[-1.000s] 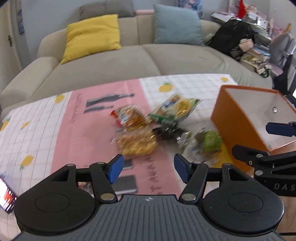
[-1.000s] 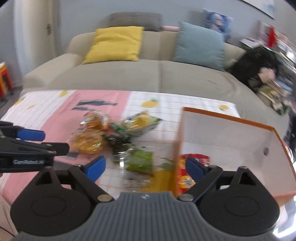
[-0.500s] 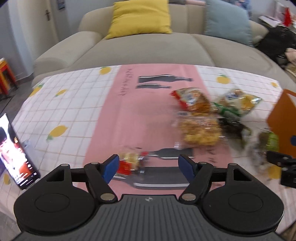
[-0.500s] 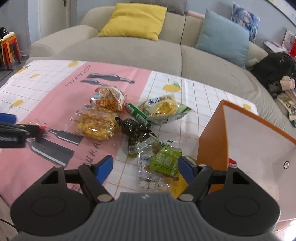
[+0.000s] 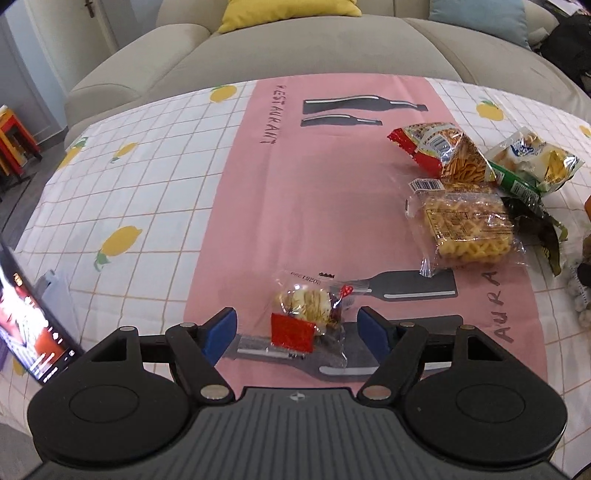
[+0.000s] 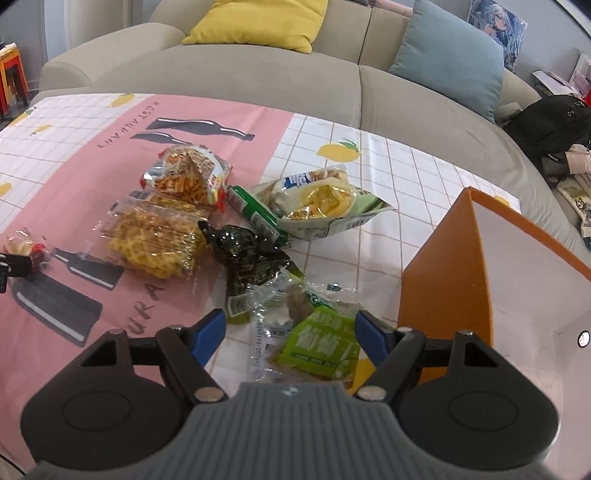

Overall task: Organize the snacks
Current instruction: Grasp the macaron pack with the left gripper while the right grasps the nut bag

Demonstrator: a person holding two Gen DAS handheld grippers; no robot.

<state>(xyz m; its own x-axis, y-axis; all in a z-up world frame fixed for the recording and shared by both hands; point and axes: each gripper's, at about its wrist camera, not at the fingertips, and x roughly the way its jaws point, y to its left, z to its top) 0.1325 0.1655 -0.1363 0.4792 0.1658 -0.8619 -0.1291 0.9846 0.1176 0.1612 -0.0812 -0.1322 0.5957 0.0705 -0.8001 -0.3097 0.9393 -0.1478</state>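
Pink cloth [image 5: 314, 206] with bottle prints covers the table under my tongs. My left tongs [image 5: 297, 332] stand apart, with a small clear packet [image 5: 312, 314] of pale biscuit and a red label lying between the blue tips, touching neither. A phone [image 5: 26, 325] leans at the table's left edge. My right tongs [image 6: 291, 332] are spread apart too, over a green packet [image 6: 321, 347] that lies just beside the orange box [image 6: 447, 280]. Beyond it the other snacks crowd together: a dark wrapper [image 6: 247, 254], a clear bag of yellow twists [image 6: 157, 236], a red-edged bag of sticks [image 6: 188, 173], a green roll [image 6: 256, 214] and a pale chip bag [image 6: 321, 199], all touching or overlapping. A grey sofa [image 6: 258, 74] with a yellow cushion [image 6: 258, 22] stands behind the table.
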